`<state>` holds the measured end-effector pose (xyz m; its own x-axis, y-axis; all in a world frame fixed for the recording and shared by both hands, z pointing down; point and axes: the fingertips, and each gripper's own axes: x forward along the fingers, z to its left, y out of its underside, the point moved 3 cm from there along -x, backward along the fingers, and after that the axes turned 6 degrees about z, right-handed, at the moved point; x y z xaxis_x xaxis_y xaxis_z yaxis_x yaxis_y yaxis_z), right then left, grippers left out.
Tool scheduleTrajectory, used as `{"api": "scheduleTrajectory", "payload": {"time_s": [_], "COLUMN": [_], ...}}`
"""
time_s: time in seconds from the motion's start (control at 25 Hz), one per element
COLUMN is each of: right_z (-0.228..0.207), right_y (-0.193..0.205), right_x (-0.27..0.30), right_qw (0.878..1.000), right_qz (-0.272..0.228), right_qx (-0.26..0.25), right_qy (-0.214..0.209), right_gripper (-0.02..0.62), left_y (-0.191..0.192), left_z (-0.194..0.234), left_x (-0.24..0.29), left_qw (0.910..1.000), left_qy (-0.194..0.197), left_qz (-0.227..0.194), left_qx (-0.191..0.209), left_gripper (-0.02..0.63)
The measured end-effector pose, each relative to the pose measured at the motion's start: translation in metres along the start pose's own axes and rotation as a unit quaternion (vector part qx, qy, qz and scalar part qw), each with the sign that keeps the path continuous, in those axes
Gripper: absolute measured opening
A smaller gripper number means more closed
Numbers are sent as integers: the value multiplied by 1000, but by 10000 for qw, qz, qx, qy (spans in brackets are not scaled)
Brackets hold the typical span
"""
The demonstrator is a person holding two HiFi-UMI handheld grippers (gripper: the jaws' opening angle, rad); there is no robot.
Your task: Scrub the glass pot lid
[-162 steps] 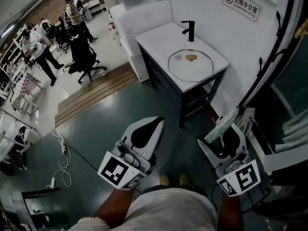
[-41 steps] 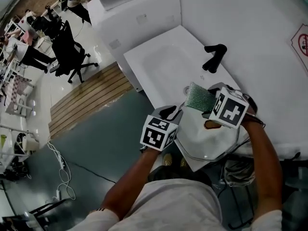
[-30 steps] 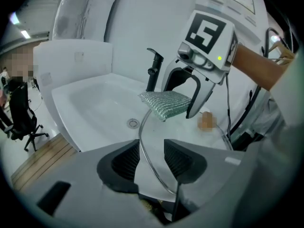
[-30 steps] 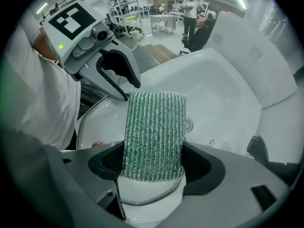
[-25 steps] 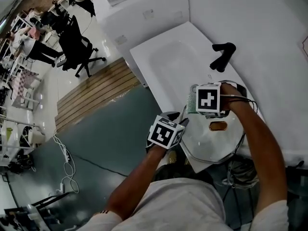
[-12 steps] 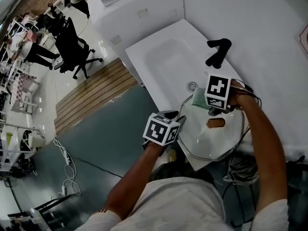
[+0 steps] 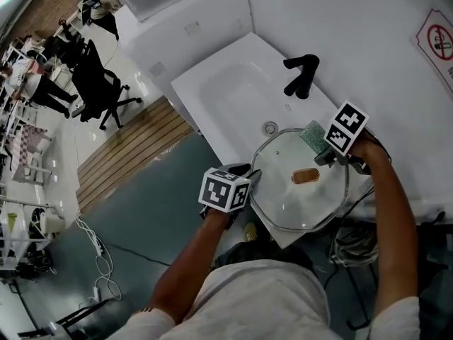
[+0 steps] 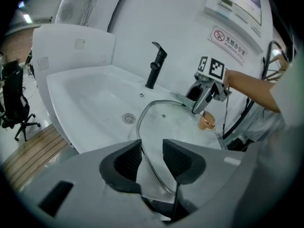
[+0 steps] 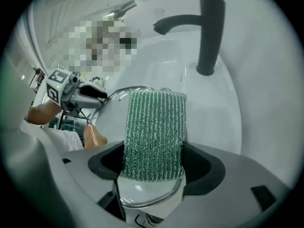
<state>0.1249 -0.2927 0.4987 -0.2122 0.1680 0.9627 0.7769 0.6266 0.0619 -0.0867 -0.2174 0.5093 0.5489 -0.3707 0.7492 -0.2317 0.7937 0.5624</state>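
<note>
The glass pot lid (image 7: 283, 207) lies flat at the sink's near corner, its brown knob (image 7: 305, 176) on top. My left gripper (image 7: 248, 174) sits at the lid's left rim. Its jaws have just been closing a little, and the rim (image 8: 148, 160) runs through the gap between them with space still showing, so it is open. My right gripper (image 7: 320, 147) is shut on a green scouring pad (image 7: 311, 134), whose tip rests at the lid's far rim, right of the knob. The right gripper view shows the pad (image 9: 154, 132) clamped between both jaws.
A black faucet (image 7: 301, 73) stands behind the white basin (image 7: 226, 98), whose drain (image 7: 270, 127) is just beyond the lid. The white wall runs close on the right. Dark floor, a wooden platform (image 7: 134, 147) and an office chair (image 7: 99, 83) lie to the left.
My right gripper has carried the pad rightward along the lid's far rim, from near the drain to right of the knob, rolling as it went. The left gripper has stayed at the left rim.
</note>
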Motion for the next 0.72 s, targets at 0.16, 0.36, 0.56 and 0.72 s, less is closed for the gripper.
{"api": "scheduleTrajectory", "payload": {"time_s": [0.16, 0.36, 0.56, 0.72], "right_z": [-1, 27, 93, 130], "right_y": [7, -6, -30, -36], "right_x": [-8, -31, -49, -32], "right_qw": [9988, 9958, 9839, 9636], "right_qz": [-402, -606, -292, 629], "right_qx": [280, -313, -1452, -2240], "right_qy": [27, 606, 1005, 1316], "right_gripper": [348, 348, 348, 348], "left_y": [1, 2, 2, 3], "left_z": [-2, 1, 1, 2], "left_x": [0, 2, 2, 1], "left_qw": [10000, 9999, 9998, 9996], "left_qy": [17, 12, 44, 69], "left_qz": [-47, -102, -186, -268], "left_qx": [-24, 0, -22, -65], "left_gripper": [149, 149, 150, 150]}}
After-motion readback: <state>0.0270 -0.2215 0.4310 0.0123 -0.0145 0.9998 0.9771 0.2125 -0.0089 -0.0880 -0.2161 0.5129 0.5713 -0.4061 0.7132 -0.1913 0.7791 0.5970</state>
